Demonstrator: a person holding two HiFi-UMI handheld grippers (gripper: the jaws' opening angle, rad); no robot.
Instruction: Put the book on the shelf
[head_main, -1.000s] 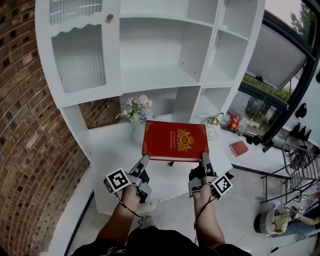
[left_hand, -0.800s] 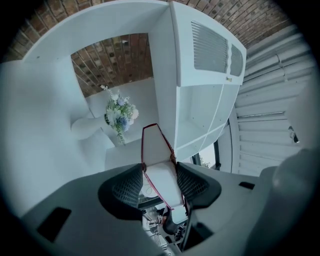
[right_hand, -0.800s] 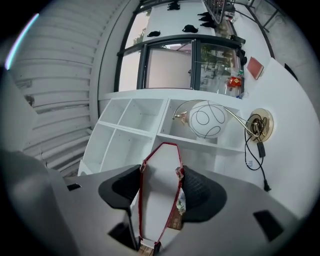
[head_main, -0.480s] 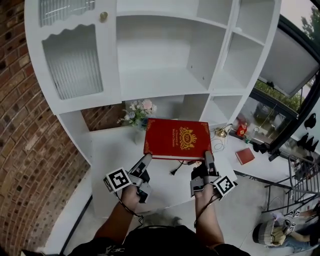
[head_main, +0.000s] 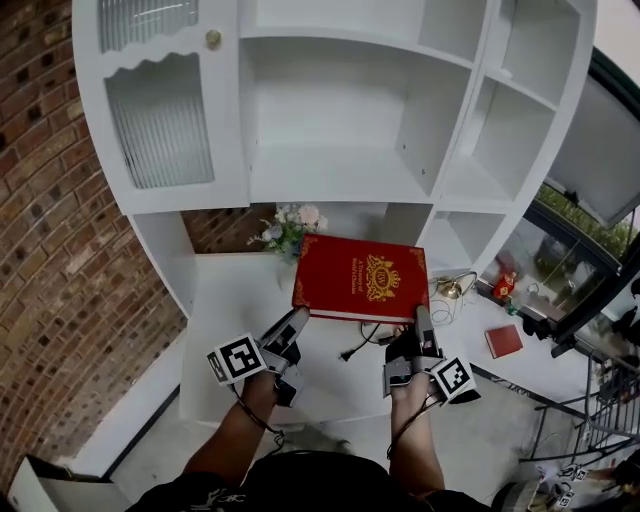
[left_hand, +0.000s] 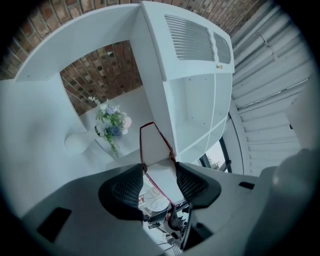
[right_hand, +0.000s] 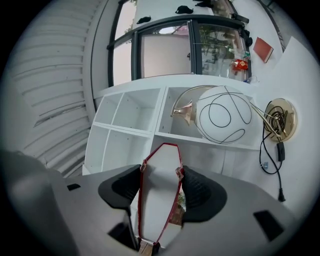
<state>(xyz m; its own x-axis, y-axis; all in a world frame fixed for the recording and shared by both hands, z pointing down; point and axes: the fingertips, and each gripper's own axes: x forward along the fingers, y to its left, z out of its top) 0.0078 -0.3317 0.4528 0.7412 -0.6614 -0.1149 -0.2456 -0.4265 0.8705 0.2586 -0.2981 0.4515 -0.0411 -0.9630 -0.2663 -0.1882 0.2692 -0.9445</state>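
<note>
A red brick wall (head_main: 45, 230) is recorded at the left, against which a white shelf unit (head_main: 345, 170) with open compartments is set; its left section is closed by a door (head_main: 165, 110) of ribbed glass, fitted with a brass knob (head_main: 213, 39). A white counter (head_main: 225, 310) is noted below the unit, and pale grey floor (head_main: 505, 425) beneath that. At the right a dark-framed window (head_main: 575, 228) is observed, through which daylight and greenery are seen.

Head view high above, steeply down over shelf unit (head_main: 340, 170) and counter (head_main: 225, 300), left gripper view close along its jaws toward counter's back left corner, right gripper view toward its right end, book (head_main: 362, 278) shared by all.
</note>
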